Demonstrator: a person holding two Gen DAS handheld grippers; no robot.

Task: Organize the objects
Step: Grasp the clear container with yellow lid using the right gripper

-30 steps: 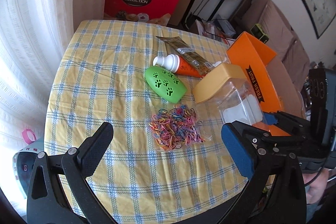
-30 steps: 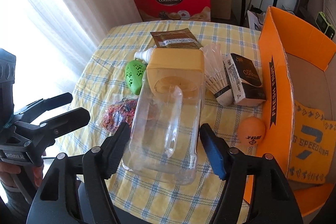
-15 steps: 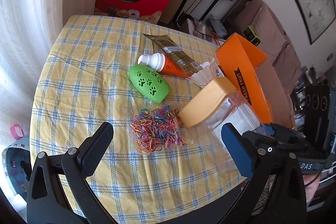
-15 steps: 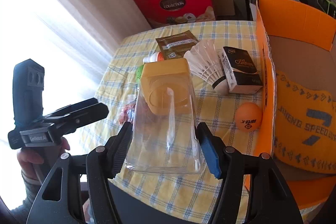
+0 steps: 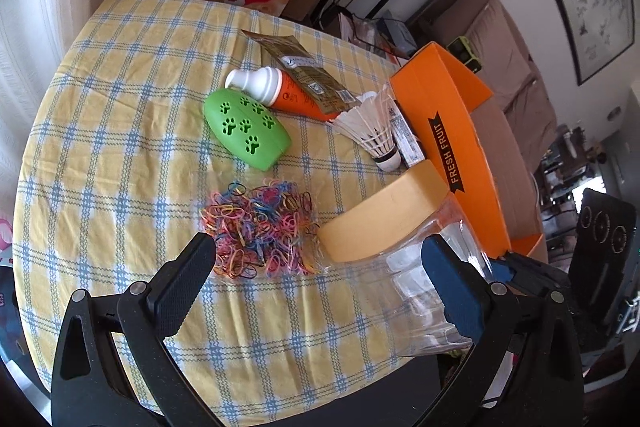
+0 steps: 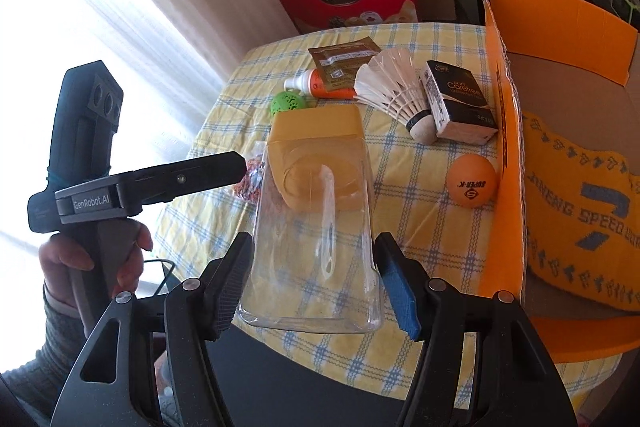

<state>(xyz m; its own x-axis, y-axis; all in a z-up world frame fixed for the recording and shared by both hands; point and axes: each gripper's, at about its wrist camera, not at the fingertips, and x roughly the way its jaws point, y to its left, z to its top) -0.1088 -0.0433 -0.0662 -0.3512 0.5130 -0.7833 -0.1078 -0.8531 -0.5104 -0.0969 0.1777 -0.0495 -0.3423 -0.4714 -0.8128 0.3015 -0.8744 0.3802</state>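
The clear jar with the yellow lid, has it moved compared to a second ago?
Yes. The clear jar, gripped by the right gripper, has come off the table toward the orange box, uncovering the shuttlecock.

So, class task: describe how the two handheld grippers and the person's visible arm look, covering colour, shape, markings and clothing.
Both grippers, left gripper and right gripper, have black plastic scissor-like fingers with silver pivot screws, one black ribbed pad and one blue pad. The left one's black body reads "GenRobot.AI" in white. The hand wears a grey knitted sleeve.
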